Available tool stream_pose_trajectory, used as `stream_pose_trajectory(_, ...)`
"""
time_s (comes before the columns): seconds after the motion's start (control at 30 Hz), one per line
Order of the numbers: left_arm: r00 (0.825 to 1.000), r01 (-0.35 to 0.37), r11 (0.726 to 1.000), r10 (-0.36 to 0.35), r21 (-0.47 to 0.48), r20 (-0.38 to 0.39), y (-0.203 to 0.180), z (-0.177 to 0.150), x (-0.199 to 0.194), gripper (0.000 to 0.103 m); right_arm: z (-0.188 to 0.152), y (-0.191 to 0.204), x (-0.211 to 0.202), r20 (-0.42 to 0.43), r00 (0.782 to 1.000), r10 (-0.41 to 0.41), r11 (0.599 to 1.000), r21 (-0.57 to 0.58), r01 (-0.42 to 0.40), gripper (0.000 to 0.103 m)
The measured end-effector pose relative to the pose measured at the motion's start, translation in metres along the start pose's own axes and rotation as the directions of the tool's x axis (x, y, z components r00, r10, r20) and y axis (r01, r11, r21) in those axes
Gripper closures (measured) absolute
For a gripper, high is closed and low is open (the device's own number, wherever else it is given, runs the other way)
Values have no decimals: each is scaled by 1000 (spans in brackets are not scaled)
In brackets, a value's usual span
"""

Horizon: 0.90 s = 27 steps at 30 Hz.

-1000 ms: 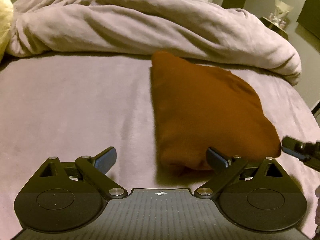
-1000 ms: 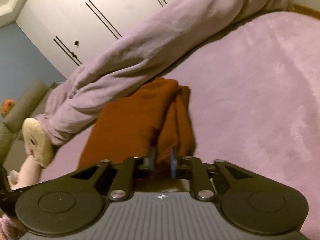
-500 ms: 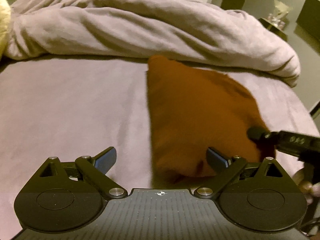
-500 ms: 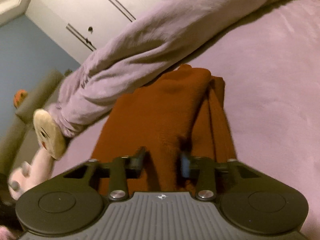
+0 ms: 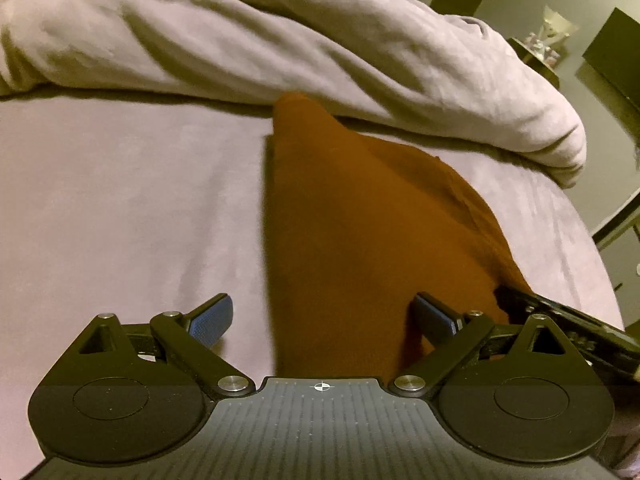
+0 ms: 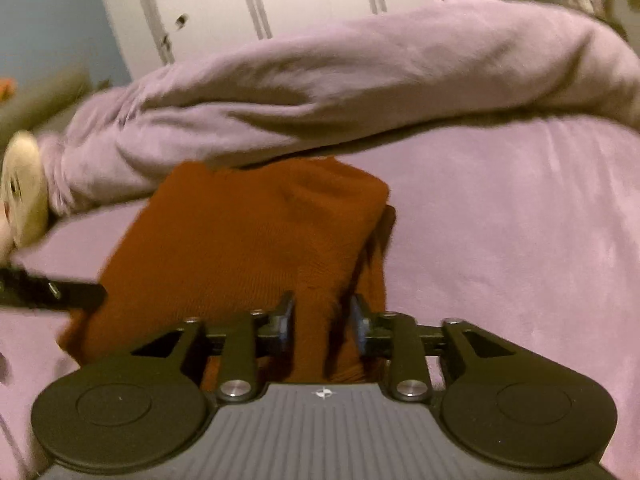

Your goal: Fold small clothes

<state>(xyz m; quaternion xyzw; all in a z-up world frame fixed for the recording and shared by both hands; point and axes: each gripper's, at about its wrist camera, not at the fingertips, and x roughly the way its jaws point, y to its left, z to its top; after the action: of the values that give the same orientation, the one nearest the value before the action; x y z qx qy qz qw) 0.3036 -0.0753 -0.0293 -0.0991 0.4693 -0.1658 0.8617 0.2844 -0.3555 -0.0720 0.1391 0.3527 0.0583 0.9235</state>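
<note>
A rust-brown garment (image 5: 360,240), already doubled into a narrow, roughly triangular bundle, lies on the mauve bedsheet (image 5: 120,208), its far tip tucked against the rolled mauve duvet (image 5: 280,40). The left gripper (image 5: 324,318) stands wide open and empty, its left pad over bare sheet and its right pad (image 5: 434,316) over the near edge of the cloth, neither pressing it. The right gripper (image 6: 322,322) sits at the garment's near right edge with a ridge of fabric (image 6: 320,320) between its jaws; the jaws have just been opening, and the pads appear to stand clear of the cloth, so this reads as a release rather than a grip. To do the step well, judged from this layout, the right gripper should back straight out along the fold line so the loose right-hand layers (image 6: 376,248) are not dragged open, while the left gripper closes on all layers of the near edge before any further fold toward the duvet. Compared with a second ago, the right-wrist view is rolled closer to level, its jaws, then nearly closed on the fold, are wider, the left gripper is further in over the cloth, and the right gripper's finger (image 5: 560,320) lies further in across the garment's corner.
</note>
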Motion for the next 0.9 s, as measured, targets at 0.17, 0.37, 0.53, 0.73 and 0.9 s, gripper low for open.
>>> stream_pose_trajectory(0.17,994,86,993,-91,-87,-64,12,11,33,2,9,-14,4,-20,1000,19,999,47,-18,43)
stream_pose_trajectory(0.37,981,165,972,-179,-166,-72,24,16,58,3,15,-56,42,-85,976,203,944,281,-172,39)
stream_pose_trajectory(0.53,980,184,977,-191,-104,-61,20,22,66,4,17,-76,64,-81,947,309,876,412,-251,59)
stream_pose_trajectory(0.73,973,213,969,-223,-126,-68,26,31,72,17,23,-70,82,-99,936,338,860,437,-264,54)
stream_pose_trajectory(0.9,979,197,975,-201,-106,-37,22,33,55,43,24,-59,77,-86,944,318,879,401,-259,69)
